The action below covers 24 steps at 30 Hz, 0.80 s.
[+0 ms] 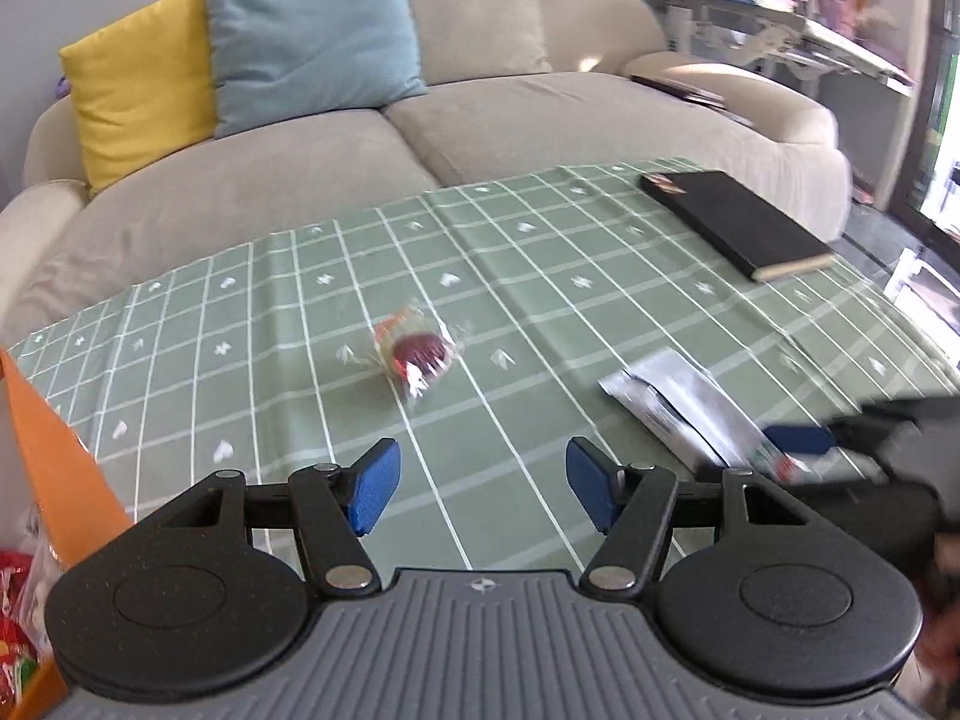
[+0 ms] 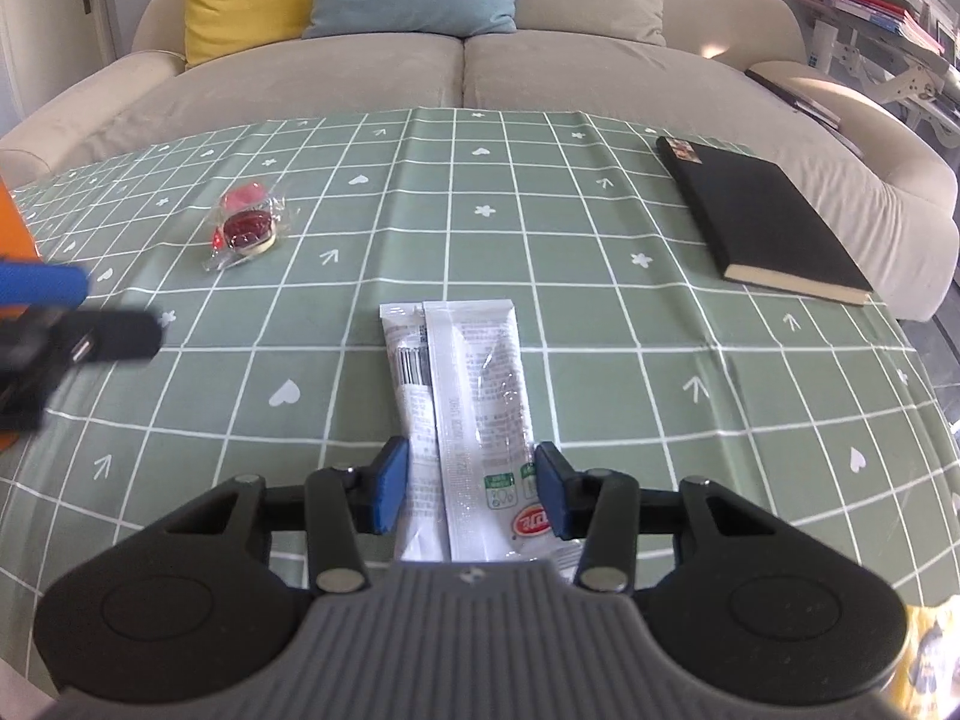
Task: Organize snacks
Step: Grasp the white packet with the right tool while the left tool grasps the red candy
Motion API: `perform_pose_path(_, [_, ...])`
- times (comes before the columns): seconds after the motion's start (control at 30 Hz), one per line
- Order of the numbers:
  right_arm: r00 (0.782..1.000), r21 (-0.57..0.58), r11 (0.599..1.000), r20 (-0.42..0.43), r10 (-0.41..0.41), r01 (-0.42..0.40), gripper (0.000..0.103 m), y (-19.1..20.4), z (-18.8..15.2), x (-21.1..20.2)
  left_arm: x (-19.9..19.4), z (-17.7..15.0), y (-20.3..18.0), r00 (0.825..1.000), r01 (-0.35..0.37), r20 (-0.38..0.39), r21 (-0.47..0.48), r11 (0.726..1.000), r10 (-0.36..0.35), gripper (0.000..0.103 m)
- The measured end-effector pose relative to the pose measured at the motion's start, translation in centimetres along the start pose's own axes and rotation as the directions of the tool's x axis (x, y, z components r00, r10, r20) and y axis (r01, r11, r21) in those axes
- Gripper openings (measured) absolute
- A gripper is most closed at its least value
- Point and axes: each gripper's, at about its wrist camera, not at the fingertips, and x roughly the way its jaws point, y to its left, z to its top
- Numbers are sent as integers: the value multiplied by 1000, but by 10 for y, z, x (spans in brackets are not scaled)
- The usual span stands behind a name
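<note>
A clear-wrapped red jelly snack (image 1: 416, 355) lies on the green checked tablecloth (image 1: 540, 252), ahead of my open, empty left gripper (image 1: 478, 486). It also shows in the right wrist view (image 2: 246, 228) at the left. A long silver-white snack packet (image 2: 462, 414) lies flat on the cloth. My right gripper (image 2: 472, 495) is open with a blue pad on each side of the packet's near end; whether they touch it is unclear. The packet (image 1: 678, 408) and the right gripper's blurred finger (image 1: 798, 439) show at the right of the left view.
A black notebook (image 2: 762, 222) lies at the table's far right. An orange container (image 1: 54, 450) with red snack bags stands at the left edge. A beige sofa (image 2: 462, 60) with yellow and blue cushions runs behind the table. A yellow item (image 2: 924, 660) sits at the lower right.
</note>
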Motion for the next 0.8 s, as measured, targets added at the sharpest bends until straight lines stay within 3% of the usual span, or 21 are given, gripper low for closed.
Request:
perform_pose_path(0.27, [1000, -16, 1000, 21, 18, -18, 46, -3, 4, 7, 44, 26, 8, 998, -68, 6, 8, 998, 68, 75])
perform_pose_path(0.4, [999, -39, 999, 43, 27, -26, 51, -4, 9, 11, 58, 32, 14, 998, -55, -7, -36, 998, 55, 77])
perform_pose_path(0.47, [998, -53, 998, 62, 18, -15, 61, -4, 12, 14, 63, 34, 16, 998, -56, -10, -61, 997, 55, 79])
perform_pose_path(0.6, [996, -42, 998, 78, 53, -50, 69, -8, 20, 23, 72, 39, 20, 997, -73, -17, -97, 993, 71, 80])
perform_pose_path(0.8, [995, -29, 997, 70, 74, -72, 66, -7, 24, 37, 88, 43, 26, 993, -108, -58, -147, 983, 101, 78])
